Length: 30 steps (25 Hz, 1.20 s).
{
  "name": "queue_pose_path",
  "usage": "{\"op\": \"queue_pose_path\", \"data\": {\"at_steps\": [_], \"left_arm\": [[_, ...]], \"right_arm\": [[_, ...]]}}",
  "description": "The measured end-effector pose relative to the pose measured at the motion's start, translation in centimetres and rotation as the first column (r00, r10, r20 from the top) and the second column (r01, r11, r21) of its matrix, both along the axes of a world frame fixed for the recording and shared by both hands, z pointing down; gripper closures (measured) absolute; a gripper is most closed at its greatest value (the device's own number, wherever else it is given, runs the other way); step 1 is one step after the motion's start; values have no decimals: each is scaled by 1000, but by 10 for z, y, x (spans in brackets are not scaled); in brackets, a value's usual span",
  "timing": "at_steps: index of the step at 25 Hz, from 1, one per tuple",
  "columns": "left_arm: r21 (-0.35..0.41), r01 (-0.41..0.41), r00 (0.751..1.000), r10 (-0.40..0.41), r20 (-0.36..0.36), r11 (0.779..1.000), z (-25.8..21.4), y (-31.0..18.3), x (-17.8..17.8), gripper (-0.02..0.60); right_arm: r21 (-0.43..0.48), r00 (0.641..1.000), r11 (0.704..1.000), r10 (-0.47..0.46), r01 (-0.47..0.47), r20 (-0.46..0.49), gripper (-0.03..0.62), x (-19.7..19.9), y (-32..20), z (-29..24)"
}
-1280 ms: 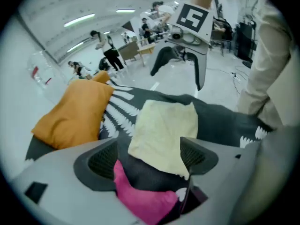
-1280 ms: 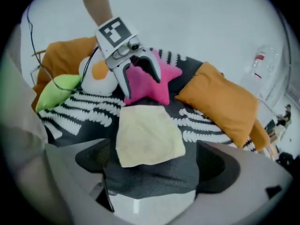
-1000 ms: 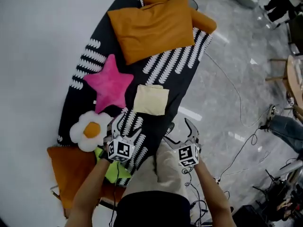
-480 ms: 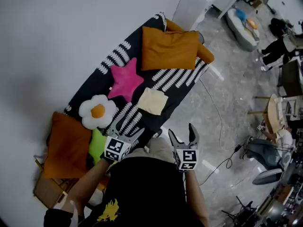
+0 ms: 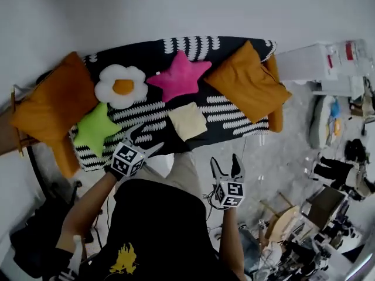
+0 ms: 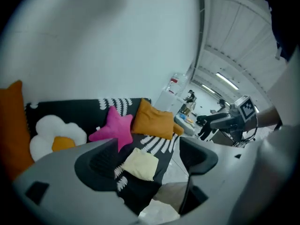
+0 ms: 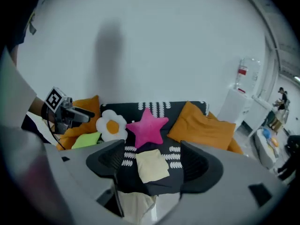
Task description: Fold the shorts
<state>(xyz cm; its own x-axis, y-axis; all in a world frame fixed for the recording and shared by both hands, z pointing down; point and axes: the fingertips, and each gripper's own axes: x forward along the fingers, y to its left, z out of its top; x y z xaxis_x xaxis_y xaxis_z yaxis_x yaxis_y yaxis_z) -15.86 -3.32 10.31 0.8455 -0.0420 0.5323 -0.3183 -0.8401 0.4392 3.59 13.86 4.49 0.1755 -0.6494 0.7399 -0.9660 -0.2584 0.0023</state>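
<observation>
The pale yellow shorts point(image 5: 187, 120) lie folded into a small square on the black patterned sofa cover point(image 5: 228, 119), near its front edge. My left gripper point(image 5: 142, 140) is held in the air short of the sofa's front edge, jaws open and empty. My right gripper point(image 5: 225, 167) hangs further back over the floor; its jaws have just been closing, nothing is between them, and a wide gap remains. The left gripper view point(image 6: 150, 161) and the right gripper view point(image 7: 153, 161) both show the folded shorts point(image 6: 140, 164) point(image 7: 152, 166) far beyond the jaws, untouched.
On the sofa lie a pink star pillow point(image 5: 179, 76), a fried-egg flower pillow point(image 5: 121, 85), a green star pillow point(image 5: 95, 127) and orange cushions point(image 5: 249, 82) point(image 5: 50, 104). A white cabinet point(image 5: 316, 60) stands past the sofa's right end. Chairs and cables clutter the floor at right.
Both grippers have lifted and drawn back from the sofa's edge. The right jaws stand narrower. The head view has swung round, so the sofa now runs across the top. The shorts have not moved.
</observation>
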Motion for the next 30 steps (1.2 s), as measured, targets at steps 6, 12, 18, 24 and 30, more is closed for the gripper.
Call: {"op": "queue_pose_path", "data": {"at_steps": [6,12,18,24,30], "left_arm": [[-141,214,973,-197,121,967,117,-6,52,166],[-377,291,949,-217,226,879,302,8,102,166],[-504,335,929,-189,319,796,438,13,137,205],[-467,406,911,-306,276,785,469,2,151,423],[-419,331,942,-272,195,846,431,22,161,537]], "right_arm": [[-114,922,922,-351,371,161,218,105,-69,144],[-202,789,784,-496,586,362,234,138,-142,346],[-169,744,813,-397,557,538,220,107,-192,481],[-175,683,754,-438,633,585,439,70,-175,517],[-110,641,744,-479,659,599,531,87,-135,479]]}}
